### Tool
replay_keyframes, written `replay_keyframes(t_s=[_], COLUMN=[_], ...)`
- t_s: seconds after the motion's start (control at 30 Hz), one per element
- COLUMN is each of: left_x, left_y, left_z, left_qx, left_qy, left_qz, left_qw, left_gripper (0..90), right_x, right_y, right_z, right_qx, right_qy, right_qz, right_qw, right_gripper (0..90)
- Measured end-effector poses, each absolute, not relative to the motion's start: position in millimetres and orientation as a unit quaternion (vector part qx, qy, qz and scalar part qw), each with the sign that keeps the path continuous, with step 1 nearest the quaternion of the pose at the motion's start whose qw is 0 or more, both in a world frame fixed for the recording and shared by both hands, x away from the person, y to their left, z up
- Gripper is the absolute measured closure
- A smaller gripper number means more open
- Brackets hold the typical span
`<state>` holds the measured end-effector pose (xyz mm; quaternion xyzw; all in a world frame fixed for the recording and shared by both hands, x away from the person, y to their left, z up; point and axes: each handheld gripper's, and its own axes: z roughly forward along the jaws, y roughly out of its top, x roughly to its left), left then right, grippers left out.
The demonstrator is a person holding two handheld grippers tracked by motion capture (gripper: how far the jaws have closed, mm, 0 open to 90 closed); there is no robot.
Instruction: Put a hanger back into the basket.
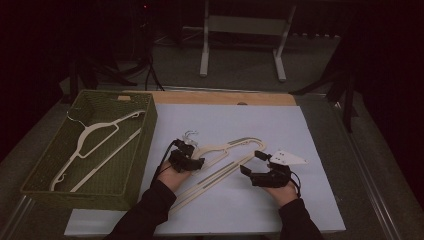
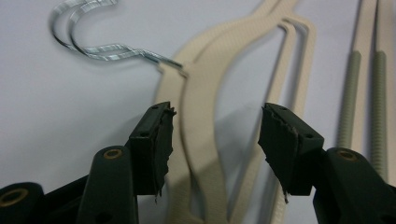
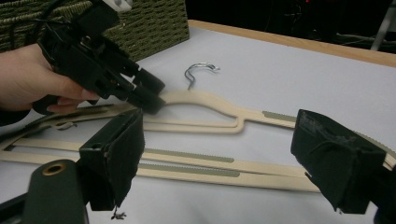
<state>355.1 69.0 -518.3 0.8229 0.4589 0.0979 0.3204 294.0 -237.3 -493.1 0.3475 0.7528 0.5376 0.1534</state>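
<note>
Two cream plastic hangers [image 1: 227,148] lie stacked on the pale mat, their metal hooks [image 2: 91,49] pointing to the far left. My left gripper [image 1: 196,161] is at the neck just below the hooks. In the left gripper view its open jaws [image 2: 217,113] straddle the hangers' shoulder [image 2: 198,126], and the right pad stands clear of it. My right gripper [image 1: 251,162] is at the right end of the hangers. Its jaws [image 3: 219,126] are wide open, with the lower bars [image 3: 201,165] lying between and beyond them. The left gripper [image 3: 150,95] also appears there, on the neck.
A green wicker basket [image 1: 136,160] stands at the left of the mat [image 1: 235,117] with another cream hanger [image 1: 95,136] inside. A wooden table edge [image 1: 225,98] runs along the back. A white metal frame [image 1: 245,27] stands on the floor behind.
</note>
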Motion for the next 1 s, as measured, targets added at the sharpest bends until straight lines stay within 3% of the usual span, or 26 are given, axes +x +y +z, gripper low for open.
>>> replay_keyframes(t_s=[0.13,0.3,0.47,1.0], left_x=[353.2,352.3,359.8,362.7], left_y=[64.7,63.3,65.0,46.5], left_z=[-519.9,-520.1,-518.4,-520.7], left_qx=[0.83,0.827,0.821,0.838], left_qy=[0.452,0.454,0.468,0.45], left_qz=[0.06,0.062,0.074,0.131], left_qw=[0.321,0.325,0.32,0.281], left_gripper=[46.2,46.0,54.5,63.5], right_x=[294.4,294.2,293.8,293.3], right_y=[-236.2,-235.0,-235.9,-236.7], right_z=[-493.6,-493.6,-493.8,-493.4], right_qx=[0.347,0.346,0.346,0.344], right_qy=[0.755,0.755,0.756,0.755], right_qz=[0.536,0.535,0.535,0.537], right_qw=[0.154,0.153,0.153,0.155], right_gripper=[17.4,17.4,17.4,17.5])
